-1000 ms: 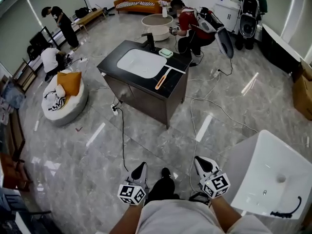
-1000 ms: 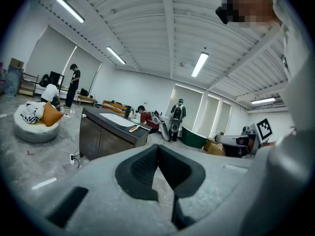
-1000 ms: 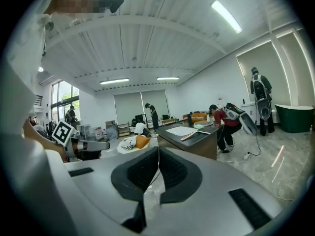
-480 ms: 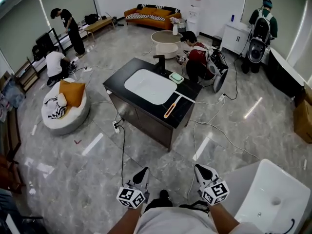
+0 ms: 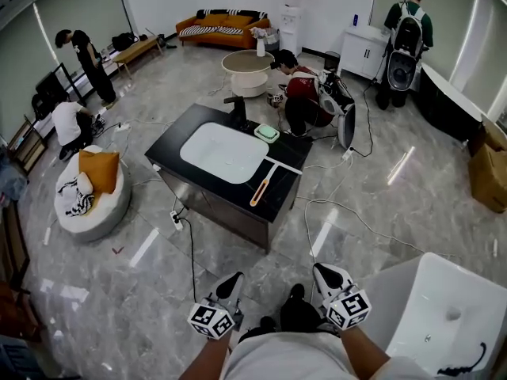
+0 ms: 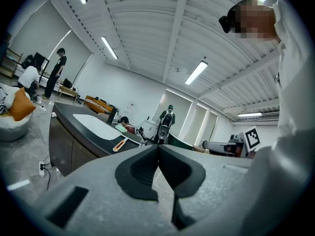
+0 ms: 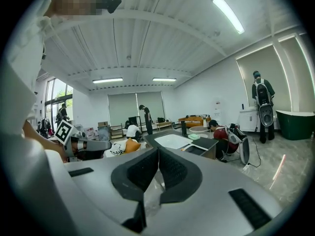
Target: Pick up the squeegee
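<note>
The squeegee (image 5: 262, 189), with an orange handle and a white blade, lies on the near right end of a black counter (image 5: 169, 146) with a white basin, several steps ahead of me. In the left gripper view the squeegee (image 6: 119, 144) shows far off on the counter's edge. My left gripper (image 5: 230, 284) and right gripper (image 5: 323, 275) are held low in front of my body, side by side, both pointing towards the counter. The left gripper (image 6: 158, 147) is shut and holds nothing. The right gripper (image 7: 158, 151) has its pads together and holds nothing.
A green pad (image 5: 266, 132) and a black faucet (image 5: 238, 110) are on the counter. Cables (image 5: 190, 244) trail over the grey floor. A white tub (image 5: 444, 307) stands at my right, a round cushion seat (image 5: 85, 192) at the left. Several people are at the back.
I have walked across the floor and the counter now sits a little nearer in the head view. Both grippers stay shut and level in front of me.
</note>
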Demonstrator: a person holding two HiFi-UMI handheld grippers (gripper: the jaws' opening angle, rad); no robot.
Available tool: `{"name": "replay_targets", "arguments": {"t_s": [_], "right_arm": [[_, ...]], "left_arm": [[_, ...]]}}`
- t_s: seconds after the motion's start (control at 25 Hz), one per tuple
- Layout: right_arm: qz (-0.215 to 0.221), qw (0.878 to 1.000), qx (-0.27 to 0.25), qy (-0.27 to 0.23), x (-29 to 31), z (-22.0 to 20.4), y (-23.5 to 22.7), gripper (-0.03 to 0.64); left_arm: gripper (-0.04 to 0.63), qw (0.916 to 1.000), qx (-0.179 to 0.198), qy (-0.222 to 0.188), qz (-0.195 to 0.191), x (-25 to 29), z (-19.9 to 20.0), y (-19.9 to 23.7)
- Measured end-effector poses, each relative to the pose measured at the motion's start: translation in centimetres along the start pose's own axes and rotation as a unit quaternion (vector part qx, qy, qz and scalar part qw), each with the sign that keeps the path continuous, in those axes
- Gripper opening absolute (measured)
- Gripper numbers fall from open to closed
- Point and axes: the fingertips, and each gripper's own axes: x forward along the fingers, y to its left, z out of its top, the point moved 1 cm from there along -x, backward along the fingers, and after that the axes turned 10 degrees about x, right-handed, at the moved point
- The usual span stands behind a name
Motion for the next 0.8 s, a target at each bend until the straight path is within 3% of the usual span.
{"name": "replay_targets", "arguments": {"t_s": [0.4, 0.8], "right_arm": [[0.013, 0.999, 0.017, -0.024, 8.8, 4.1, -9.1, 0.015], [0.033, 0.998, 0.039, -0.028, 15.8, 9.7, -19.1, 0.015]], "left_arm": [[0.015, 0.9989, 0.033, 0.031, -0.015, 11.2, 1.4, 3.1], [0.015, 0.9968, 0.052, 0.061, 0.004, 23.1, 5.1, 6.4]]}}
